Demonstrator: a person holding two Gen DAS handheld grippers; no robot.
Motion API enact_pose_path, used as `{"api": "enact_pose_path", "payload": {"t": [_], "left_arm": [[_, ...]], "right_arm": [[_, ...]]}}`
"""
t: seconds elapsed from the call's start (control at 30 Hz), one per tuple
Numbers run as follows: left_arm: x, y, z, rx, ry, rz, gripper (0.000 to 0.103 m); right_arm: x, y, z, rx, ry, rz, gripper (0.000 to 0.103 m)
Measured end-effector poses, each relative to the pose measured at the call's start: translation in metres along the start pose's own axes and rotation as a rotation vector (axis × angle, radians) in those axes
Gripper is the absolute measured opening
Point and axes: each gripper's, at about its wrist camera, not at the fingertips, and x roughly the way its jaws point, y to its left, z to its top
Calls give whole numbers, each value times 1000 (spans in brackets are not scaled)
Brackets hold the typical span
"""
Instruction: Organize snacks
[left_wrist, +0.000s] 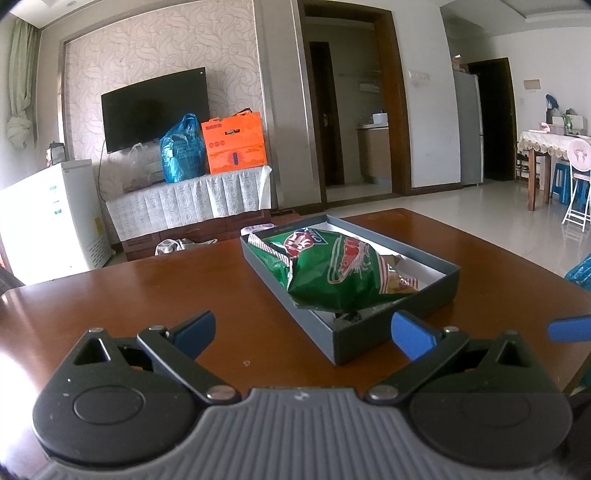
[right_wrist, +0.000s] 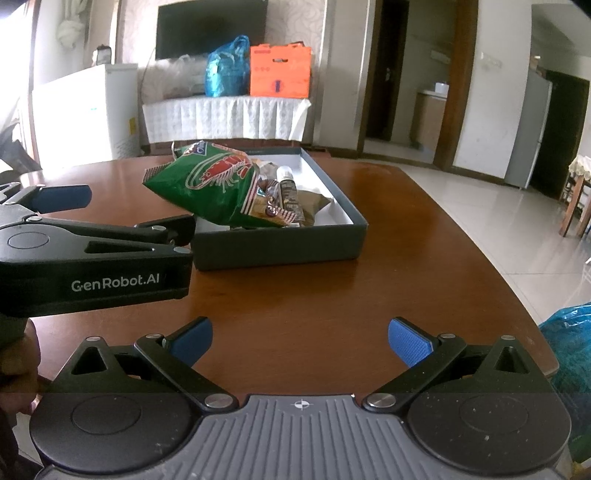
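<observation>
- We see the left gripper (left_wrist: 303, 334) with jaws spread wide, nothing between them, hovering over the brown wooden worktop (left_wrist: 129, 295).
- Right gripper (right_wrist: 300, 339) likewise: jaws wide apart, empty, above the worktop near its front edge.
- From the right wrist view the left gripper sits to the left, its black body reading "GenRobot.AI", just beside the near left corner of the box.
- Dark grey shallow box (left_wrist: 369, 343) with white inside sits on the worktop ahead of both grippers, open top.
- Green snack bag (left_wrist: 332, 266) with a red shrimp drawing lies inside the box, puffed up above the rim, its left end overhanging the box wall in the right wrist view.
- We also spot a small brown tube-like packet (right_wrist: 288, 188) and other brown wrappers (right_wrist: 314, 203) in the box, beside and partly under the green bag; labels too small to read.
- Right part of the box floor is bare white.
- A hand (right_wrist: 18, 373) shows at the left edge of the right wrist view, under the left gripper.
- Blue plastic bag (right_wrist: 569, 354) sits at the right edge, off the worktop corner.
- Background: dark TV (left_wrist: 155, 107), orange carton (left_wrist: 234, 144), another blue bag (left_wrist: 183, 149) on a covered cabinet, white fridge-like unit (left_wrist: 48, 218) on the left.
</observation>
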Motion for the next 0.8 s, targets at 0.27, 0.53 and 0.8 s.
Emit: {"api": "enact_pose_path", "payload": {"t": [0.27, 0.53, 0.8], "left_arm": [[0, 0, 1, -7, 6, 1, 103], [-1, 1, 2, -19, 3, -10, 103], [-1, -4, 3, -14, -6, 11, 102]], "right_arm": [[0, 0, 0, -1, 0, 1, 103], [1, -1, 0, 0, 1, 2, 103], [1, -1, 0, -1, 0, 2, 103]]}}
